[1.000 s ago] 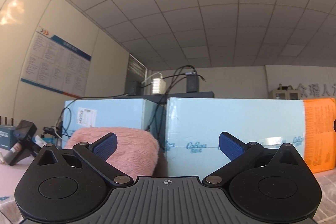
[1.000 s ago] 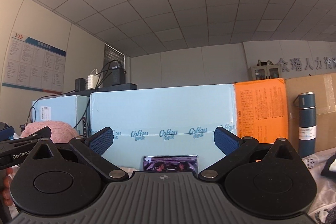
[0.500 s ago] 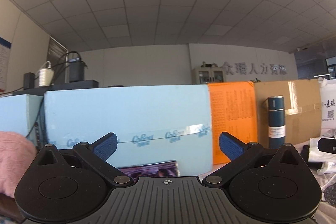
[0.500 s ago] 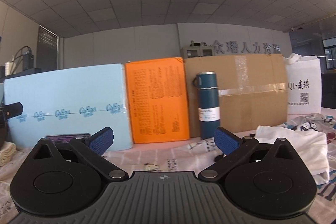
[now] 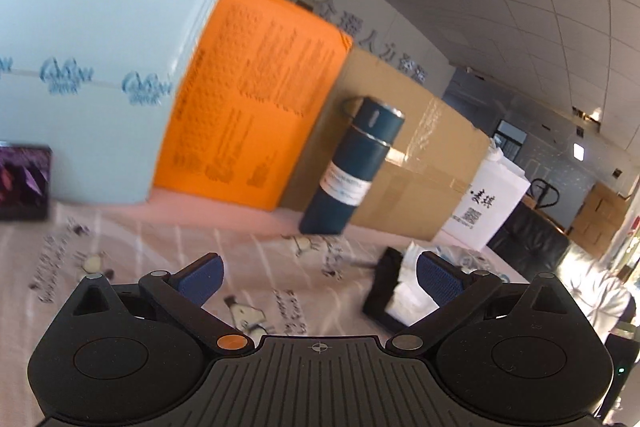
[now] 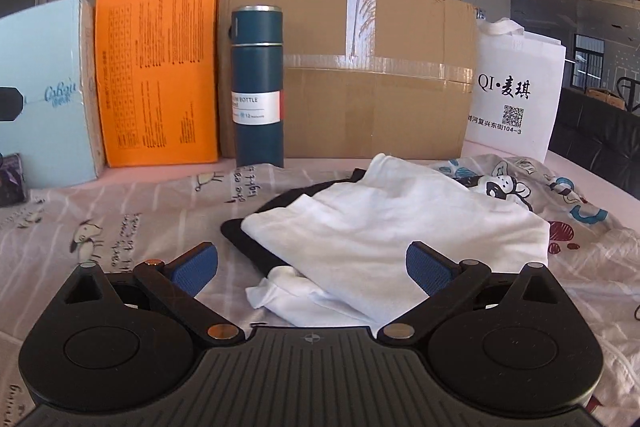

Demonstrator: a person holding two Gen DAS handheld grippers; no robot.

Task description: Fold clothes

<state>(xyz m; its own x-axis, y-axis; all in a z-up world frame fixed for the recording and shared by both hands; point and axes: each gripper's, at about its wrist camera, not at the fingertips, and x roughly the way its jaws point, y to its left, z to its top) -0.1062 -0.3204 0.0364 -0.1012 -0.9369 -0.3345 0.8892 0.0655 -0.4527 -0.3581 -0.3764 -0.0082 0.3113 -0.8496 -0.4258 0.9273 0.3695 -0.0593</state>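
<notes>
On printed sheet, white garment

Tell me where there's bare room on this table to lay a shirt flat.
The open patch is the printed sheet, bordered by the orange box and blue bottle behind and the white shirt on its right. Crowded: the right side, where the white shirt lies over a black garment beside a cartoon-print cloth.
</notes>
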